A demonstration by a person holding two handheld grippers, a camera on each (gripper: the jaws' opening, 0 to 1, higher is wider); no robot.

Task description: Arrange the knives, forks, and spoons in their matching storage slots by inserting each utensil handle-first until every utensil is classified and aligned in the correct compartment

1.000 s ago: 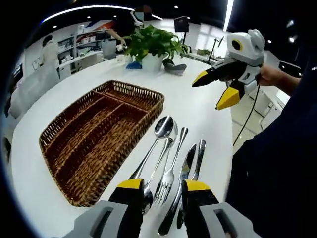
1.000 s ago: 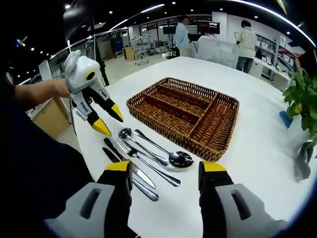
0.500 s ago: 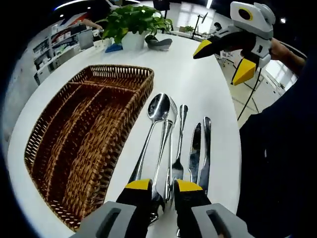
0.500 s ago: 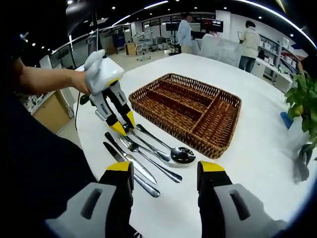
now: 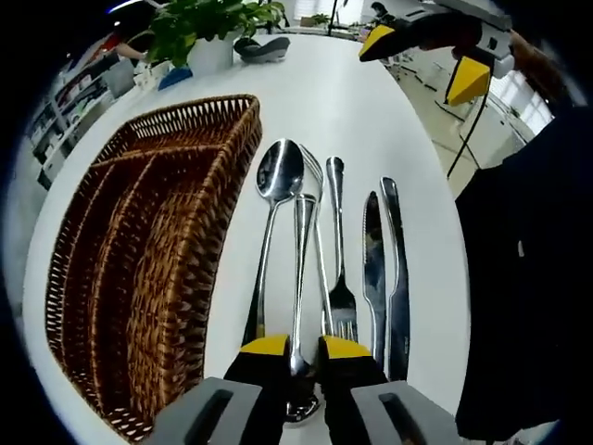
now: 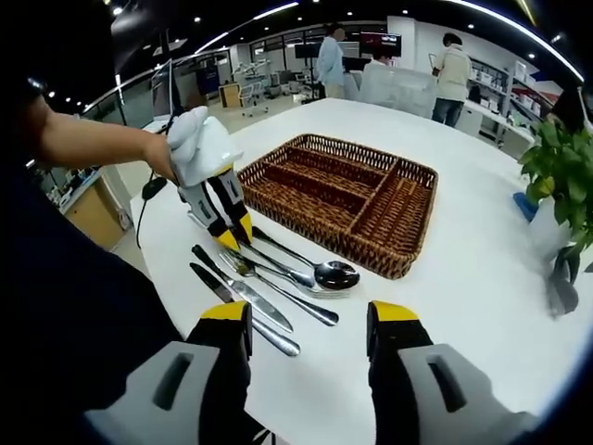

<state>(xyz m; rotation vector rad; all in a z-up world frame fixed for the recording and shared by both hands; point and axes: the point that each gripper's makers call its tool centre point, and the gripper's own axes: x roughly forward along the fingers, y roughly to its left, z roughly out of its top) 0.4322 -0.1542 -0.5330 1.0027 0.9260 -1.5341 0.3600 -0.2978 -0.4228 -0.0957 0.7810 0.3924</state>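
Note:
A brown wicker basket (image 5: 243, 158) with long slots lies left of a row of cutlery on the white table. The row holds a spoon (image 5: 280, 172), a second spoon (image 5: 300, 269) turned the other way, a fork (image 5: 338, 278) and two knives (image 5: 373, 264). My left gripper (image 5: 305, 349) is low over the table, jaws drawn close on the second spoon's neck. From the right gripper view, the left gripper (image 6: 236, 234) touches the cutlery beside the basket (image 6: 394, 269). My right gripper (image 6: 309, 315) hovers open above the knives (image 6: 243, 298); it appears far off as the right gripper (image 5: 422, 63).
A potted plant (image 5: 199, 23) stands at the table's far end, and the plant (image 6: 556, 158) is at the right edge. The table edge runs close to the knives, with the person's dark clothing (image 5: 519, 278) beyond. People (image 6: 329, 60) stand in the background.
My left gripper has come down onto the cutlery and its jaws have narrowed around the spoon. The right gripper has stayed open and hardly moved.

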